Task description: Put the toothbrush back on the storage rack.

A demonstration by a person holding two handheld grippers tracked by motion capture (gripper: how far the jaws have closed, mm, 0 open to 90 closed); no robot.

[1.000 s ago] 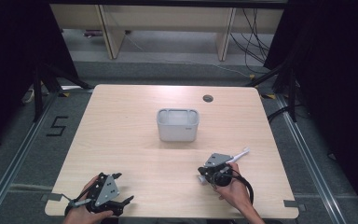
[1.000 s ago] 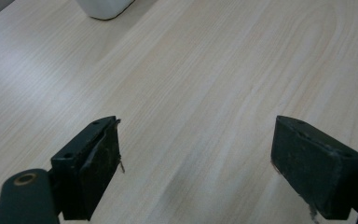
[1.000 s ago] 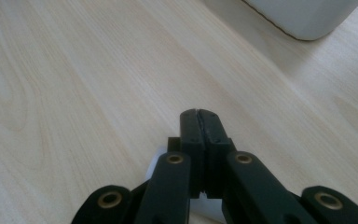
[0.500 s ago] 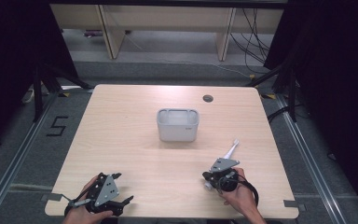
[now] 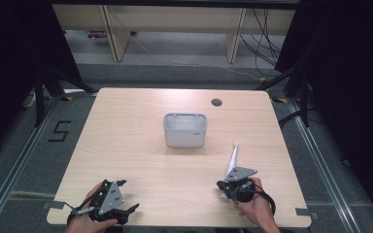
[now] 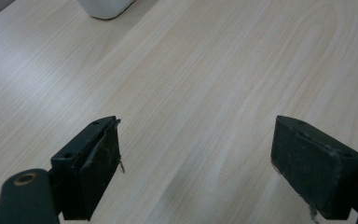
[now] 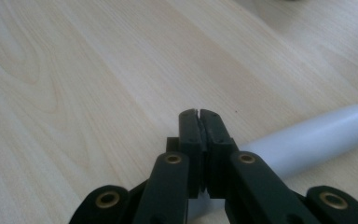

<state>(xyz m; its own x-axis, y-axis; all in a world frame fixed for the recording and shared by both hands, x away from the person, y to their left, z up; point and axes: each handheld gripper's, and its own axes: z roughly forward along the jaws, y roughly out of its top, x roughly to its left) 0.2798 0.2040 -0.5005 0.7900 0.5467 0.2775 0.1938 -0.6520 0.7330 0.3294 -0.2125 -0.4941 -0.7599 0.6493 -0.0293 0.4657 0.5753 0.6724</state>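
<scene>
The right claw (image 5: pixel 233 187) is seen near the table's (image 5: pixel 136 141) front edge, at the right side; its jaws are pressed flat together, nothing being clamped between the tips. The white toothbrush-like stick (image 5: pixel 232 159) is laid on the wood just beside and partly under this claw, its thin end pointed away toward the far right; in the right gripper view its smooth, rounded, matte white body (image 7: pixel 312 137) is seen passing beside the closed jaws, though whether it is touched by them cannot be told with certainty. The left claw (image 5: pixel 121 204) is held at the front left corner, its jaws spread wide over bare wood (image 6: pixel 191 140), with worn black pads (image 6: pixel 100 172). The pale grey plastic bin (image 5: pixel 185 129), rectangular with rounded corners, is stood at the table's middle, well apart from both claws; wide open wood is left all round it. A round cable hole (image 5: pixel 216 102) is set near the far edge; a "5" (image 5: pixel 59 131) is marked on the floor at left.
</scene>
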